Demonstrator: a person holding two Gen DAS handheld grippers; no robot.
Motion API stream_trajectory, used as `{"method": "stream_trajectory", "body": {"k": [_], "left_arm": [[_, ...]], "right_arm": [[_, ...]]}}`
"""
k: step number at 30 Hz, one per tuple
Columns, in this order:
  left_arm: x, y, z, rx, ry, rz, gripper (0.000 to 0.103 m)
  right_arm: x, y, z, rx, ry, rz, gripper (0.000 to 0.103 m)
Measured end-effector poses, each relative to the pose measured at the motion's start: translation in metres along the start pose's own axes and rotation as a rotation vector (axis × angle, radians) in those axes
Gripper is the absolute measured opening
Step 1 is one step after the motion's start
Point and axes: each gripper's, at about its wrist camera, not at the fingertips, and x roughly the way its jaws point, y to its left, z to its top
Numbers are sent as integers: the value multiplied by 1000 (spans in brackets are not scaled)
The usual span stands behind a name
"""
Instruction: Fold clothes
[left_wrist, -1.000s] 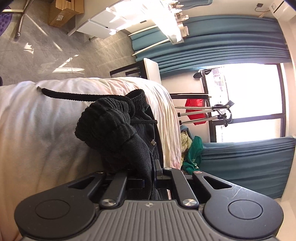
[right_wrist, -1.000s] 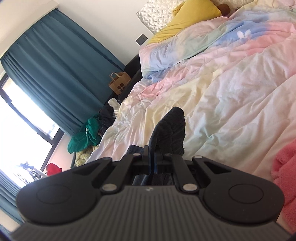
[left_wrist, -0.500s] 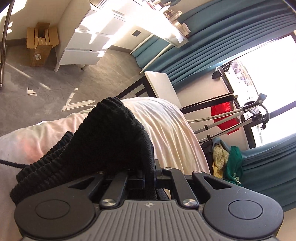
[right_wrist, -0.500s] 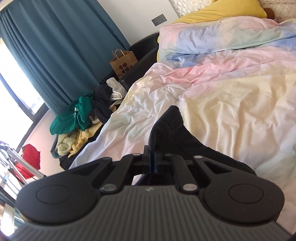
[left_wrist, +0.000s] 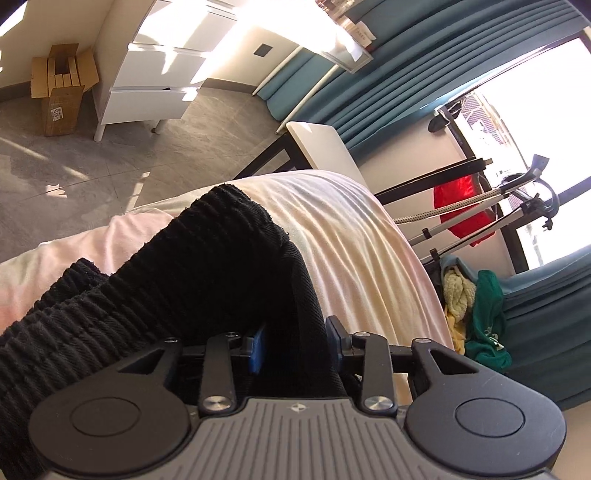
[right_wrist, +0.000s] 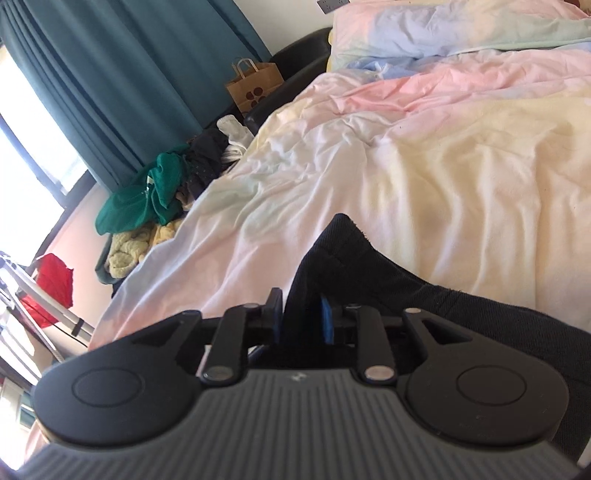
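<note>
Both the left gripper (left_wrist: 295, 345) and right gripper (right_wrist: 302, 314) fingers are opening, the black knit garment (left_wrist: 207, 266) loose between them; open duvet (right_wrist: 461, 177) lies beyond.

both jaws now opening off garment (left_wrist: 207, 266)

Left gripper (left_wrist: 295, 347) opening, black garment (left_wrist: 192, 280) between fingers (left_wrist: 257, 349), on bed (left_wrist: 354, 243)

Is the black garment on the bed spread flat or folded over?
Folded over: in the left wrist view, one thick layer of the black garment lies doubled on another, on the bed.
</note>
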Motion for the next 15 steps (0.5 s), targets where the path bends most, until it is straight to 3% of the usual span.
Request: {"method": "stream_trajectory", "body": {"k": [5, 11, 15], "left_arm": [[-66, 20, -21, 56, -1, -153, 55], [-127, 78, -77, 7, 18, -290, 78], [-130, 119, -108, 0, 134, -265, 79]], "right_arm": [[-63, -25, 6, 77, -87, 77, 58], [-126, -82, -28, 328, -94, 145, 58], [-144, -114, -62, 417, -24, 124, 58]]}}
